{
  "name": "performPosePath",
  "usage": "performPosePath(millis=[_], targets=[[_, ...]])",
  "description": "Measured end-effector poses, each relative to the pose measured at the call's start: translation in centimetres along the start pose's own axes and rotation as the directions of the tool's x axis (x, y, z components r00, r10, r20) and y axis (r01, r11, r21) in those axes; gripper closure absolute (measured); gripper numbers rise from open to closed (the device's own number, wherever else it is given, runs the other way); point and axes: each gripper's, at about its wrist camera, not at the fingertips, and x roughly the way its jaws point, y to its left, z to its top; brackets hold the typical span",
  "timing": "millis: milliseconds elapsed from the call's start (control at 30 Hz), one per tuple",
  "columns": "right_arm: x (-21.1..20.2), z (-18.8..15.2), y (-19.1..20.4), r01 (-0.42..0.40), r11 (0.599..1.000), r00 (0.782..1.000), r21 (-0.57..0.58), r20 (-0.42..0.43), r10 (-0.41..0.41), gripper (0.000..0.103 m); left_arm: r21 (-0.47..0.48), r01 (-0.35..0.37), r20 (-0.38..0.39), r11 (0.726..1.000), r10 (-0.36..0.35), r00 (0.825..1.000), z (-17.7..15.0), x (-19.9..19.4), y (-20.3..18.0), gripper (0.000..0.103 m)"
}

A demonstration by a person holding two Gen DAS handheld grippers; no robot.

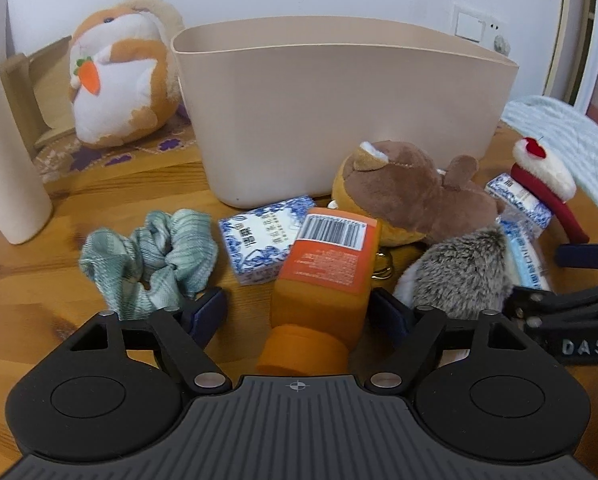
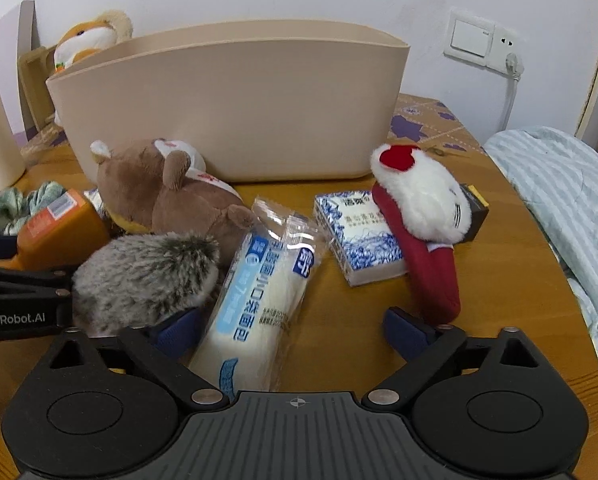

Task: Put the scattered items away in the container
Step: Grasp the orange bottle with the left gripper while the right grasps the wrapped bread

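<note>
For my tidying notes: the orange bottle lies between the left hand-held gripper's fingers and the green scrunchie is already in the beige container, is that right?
Not quite: the left wrist view shows the green scrunchie on the table, outside the beige container. The orange bottle does lie between the left hand-held gripper fingers.

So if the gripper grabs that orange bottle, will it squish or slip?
The orange bottle looks like smooth plastic, so it may slip a little. It lies flat between the open left gripper pads, so it probably won't tip, though it might roll.
</note>
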Motion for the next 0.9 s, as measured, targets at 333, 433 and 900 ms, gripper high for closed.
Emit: performPosePath(millis=[333,433,900], targets=[[-0.5,0.2,-0.5,-0.012,1.0,1.0,0.007,0.016,0.012,0.05,0.034,0.028,0.017,0.999,-0.029,0.999,-0.3,-1.0,-1.5,0.063],[-0.9,0.2,-0.7,-0.012,1.0,1.0,0.014,0.015,0.011,0.066,0.021,0.02,0.016,1.0,-0.02,1.0,-0.6,-1.3,-1.6,0.063],[-3.2,-1.2,-1.8,-0.068,0.994,0.997,0.082,0.029,0.065,0.074,-0.035,0.015,0.024,0.999,-0.014,1.0,-2.1,-3.8,-1.7,0.063]])
